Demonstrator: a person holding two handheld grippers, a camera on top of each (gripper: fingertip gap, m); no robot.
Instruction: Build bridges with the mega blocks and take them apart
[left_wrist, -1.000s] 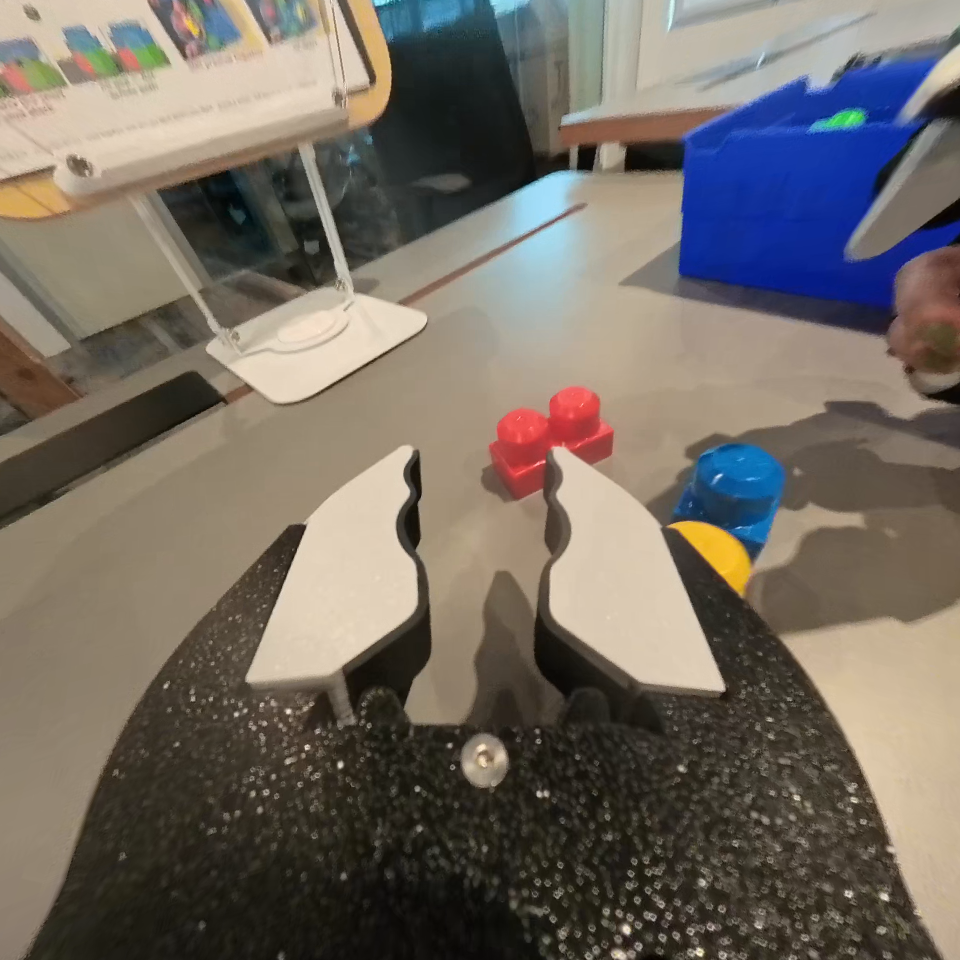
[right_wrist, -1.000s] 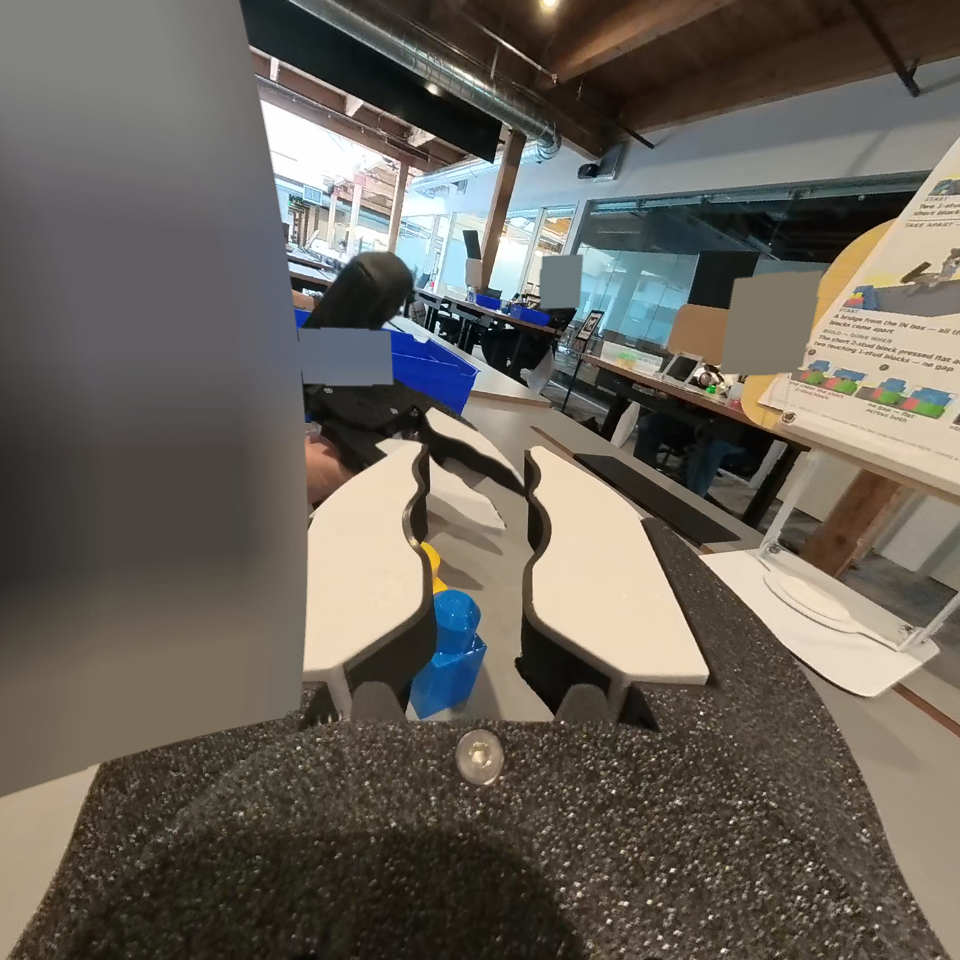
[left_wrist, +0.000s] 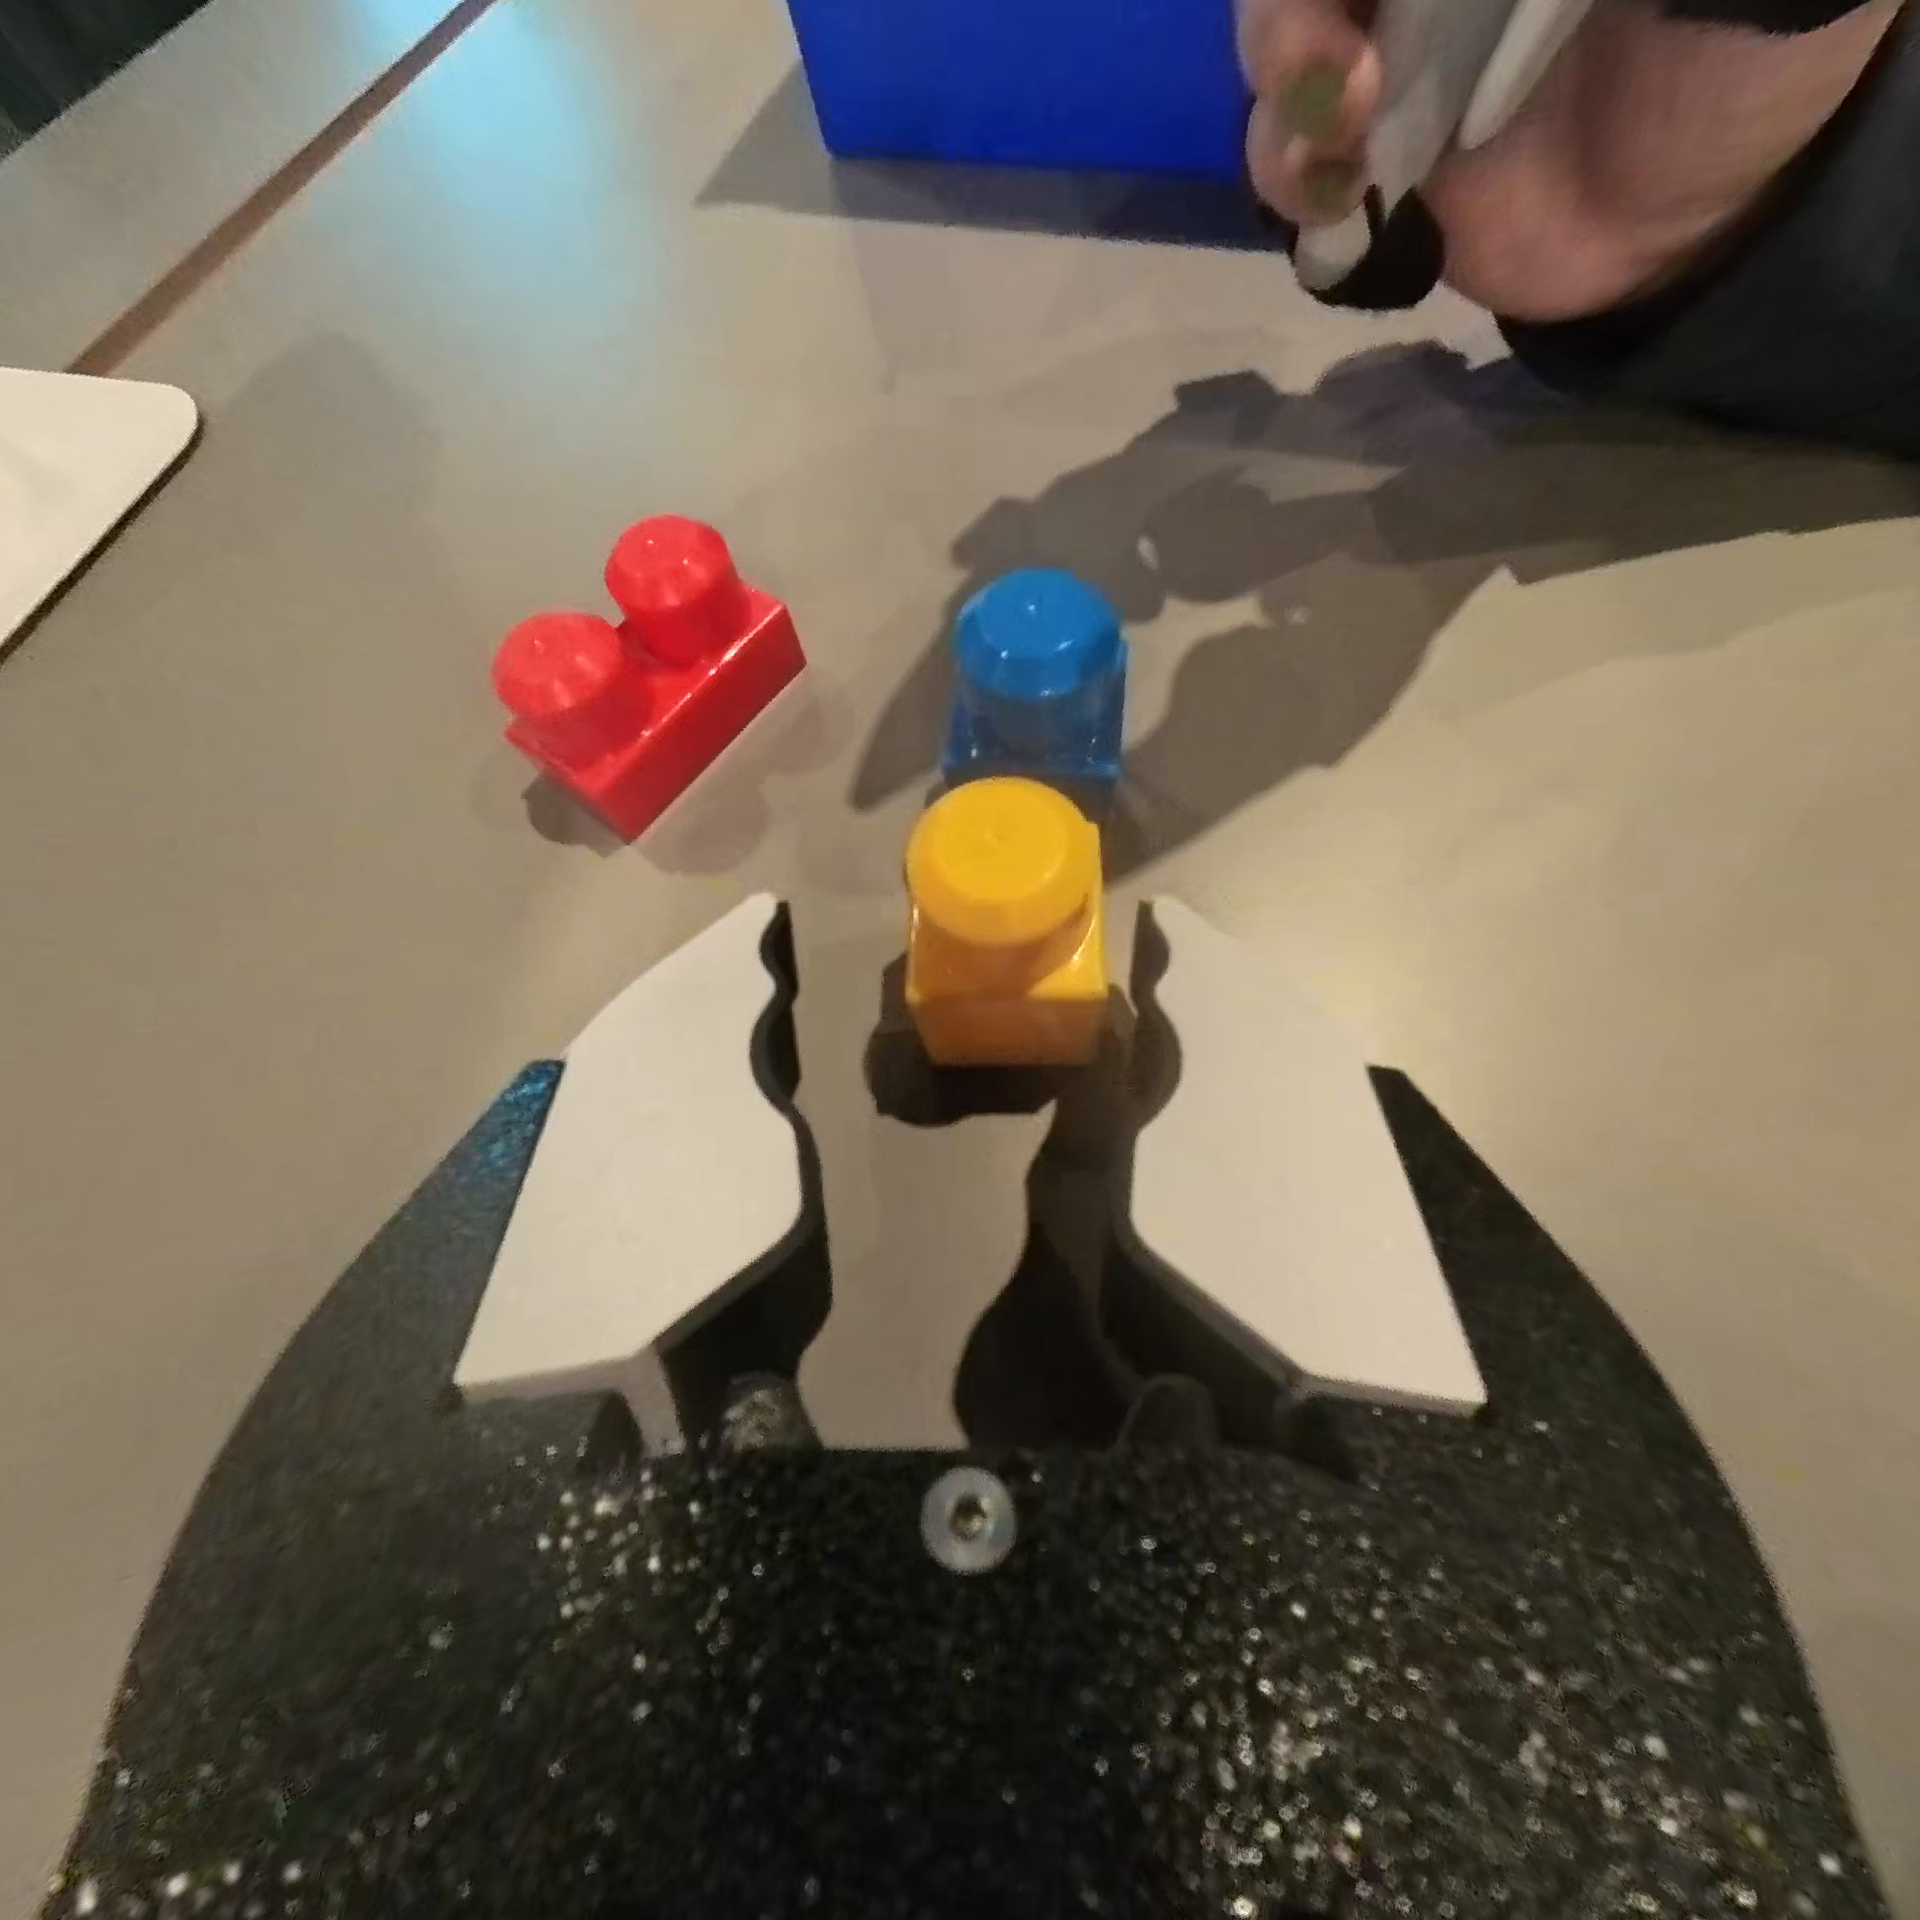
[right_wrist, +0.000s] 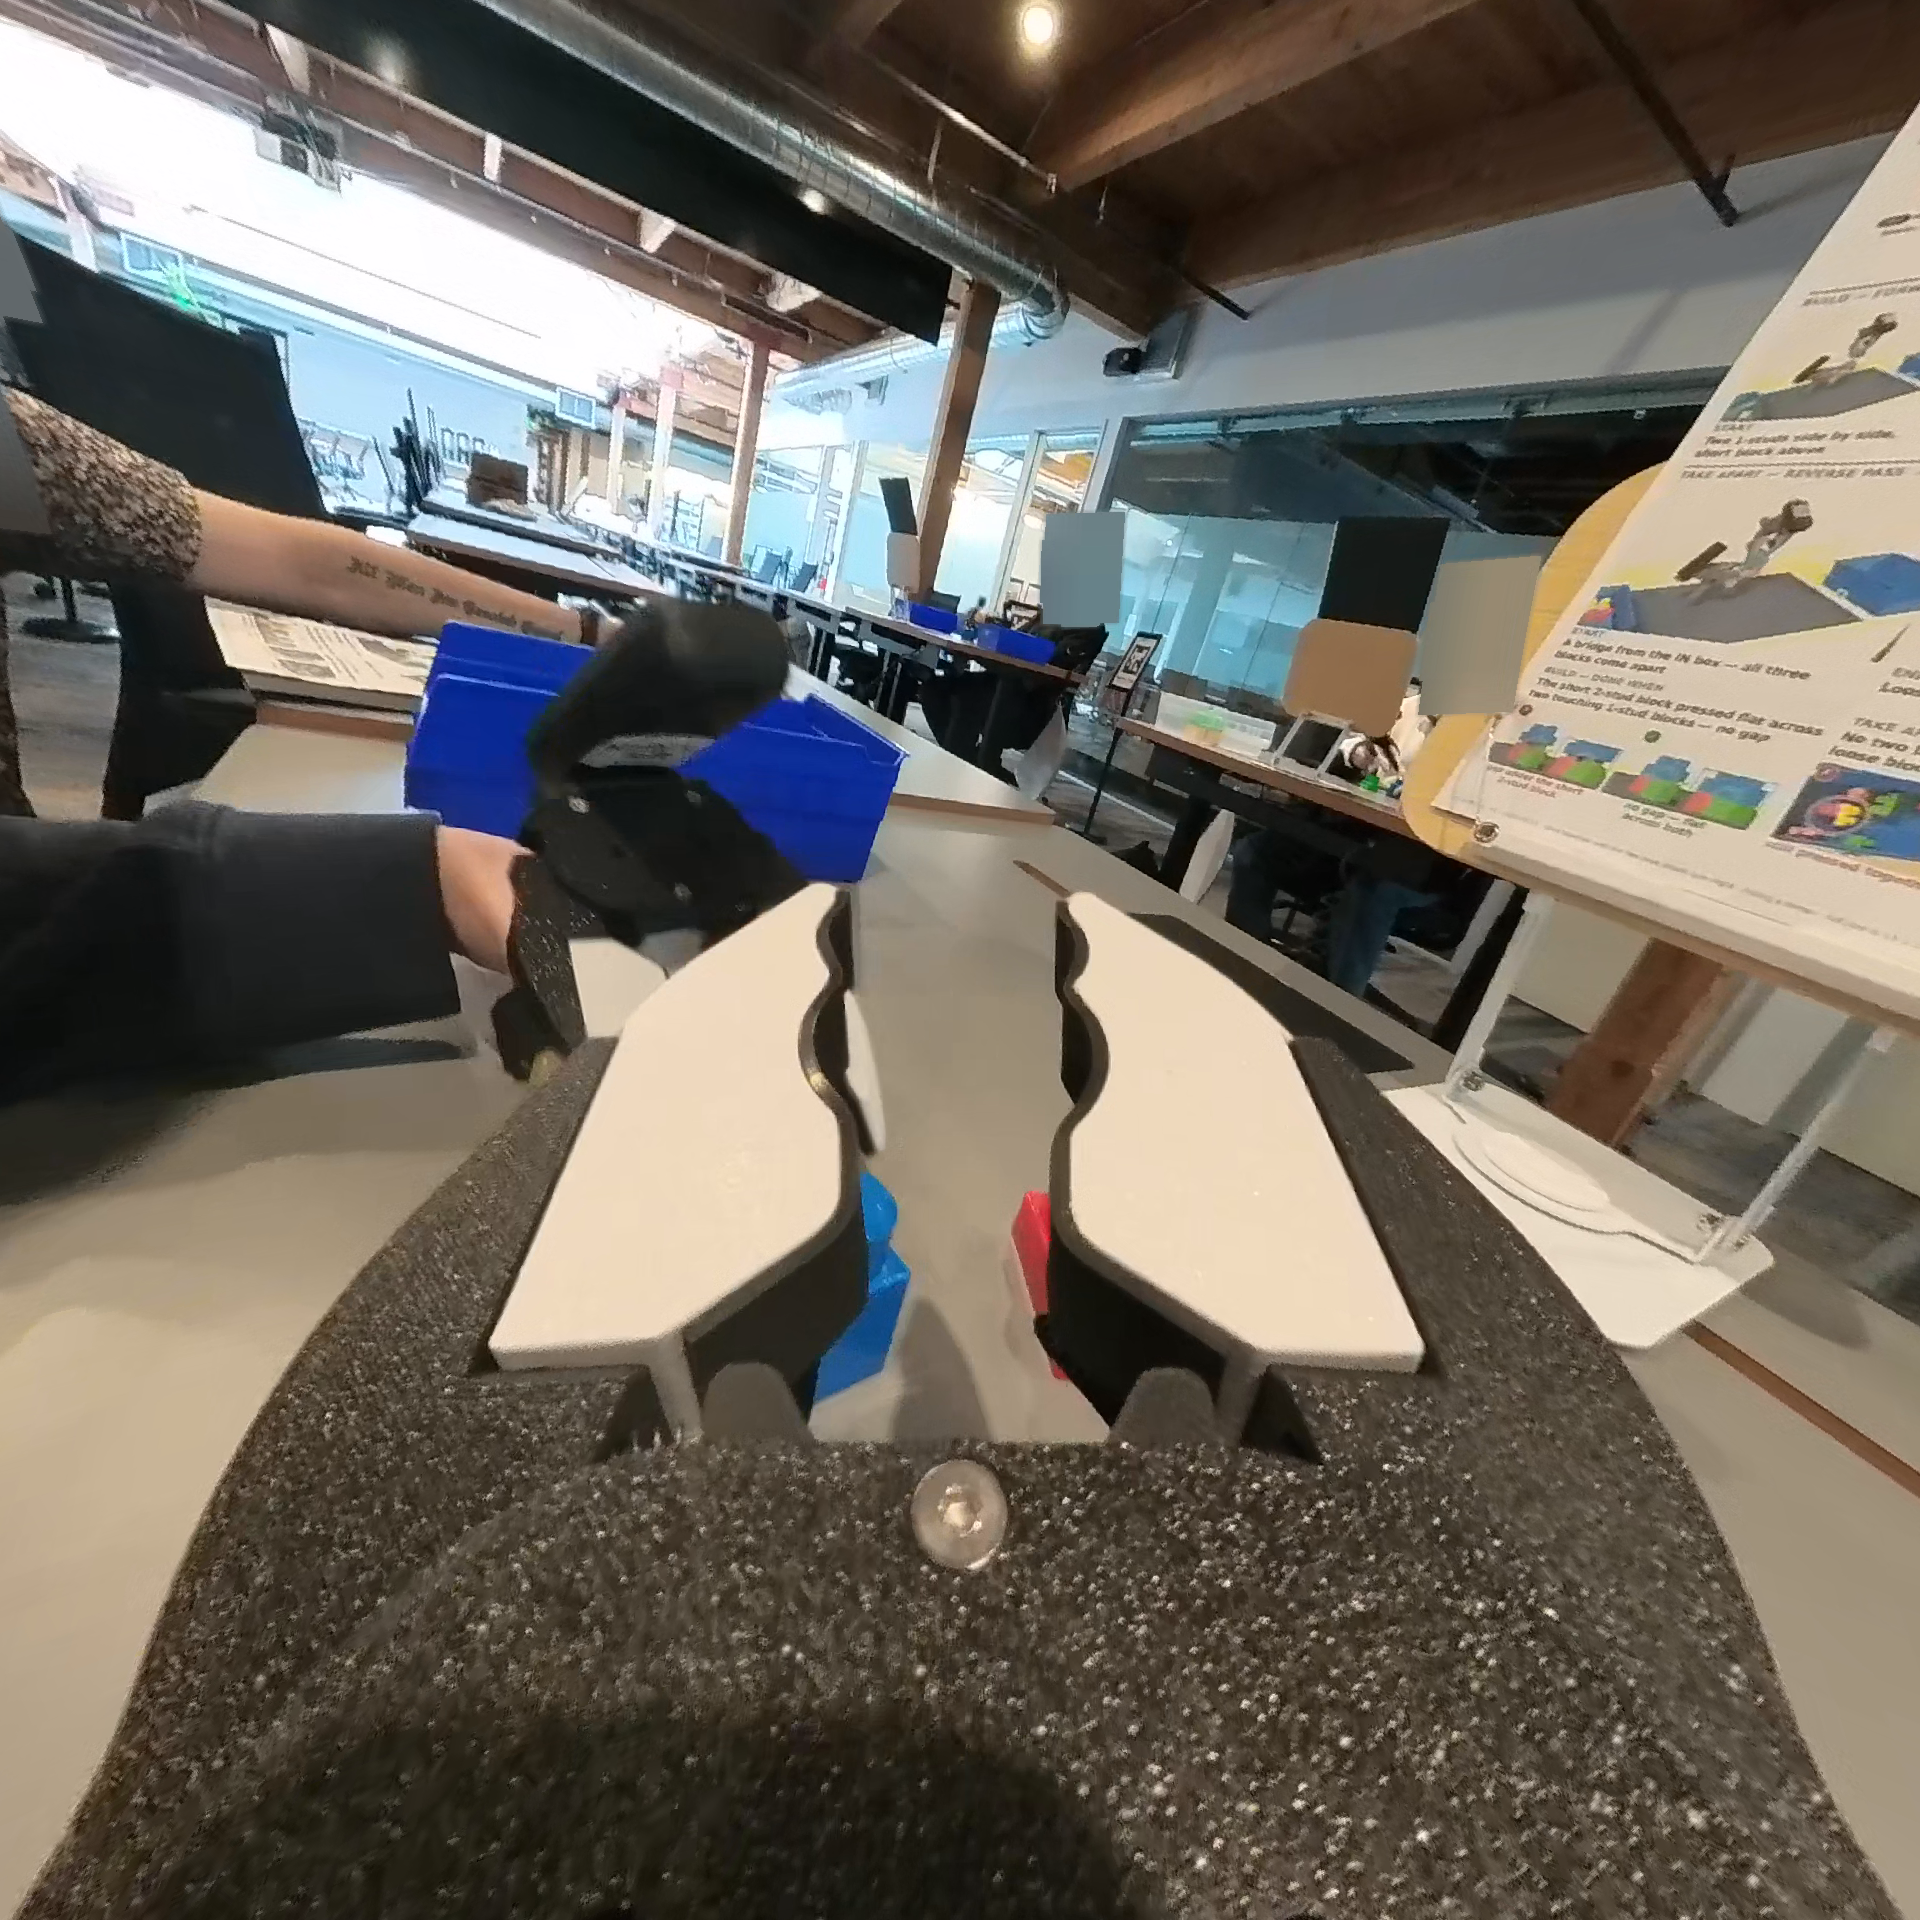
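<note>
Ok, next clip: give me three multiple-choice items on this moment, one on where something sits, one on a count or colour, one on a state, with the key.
1. Where is the yellow block in relation to the left gripper?
A. Between its two open fingers, standing on the table
B. Stacked on the red block
C. Inside the blue bin

2. How many studs does the red block have?
A. One
B. Two
C. Four

3. What is the state of the right gripper?
A. Shut on a red block
B. Shut on a yellow block
C. Open, nothing between its fingertips

Key:
1 A: the yellow block stands on the grey table between the fingers, with a gap on each side.
2 B: two round studs show on its top.
3 C: only bare table shows between its spread fingertips.
</note>
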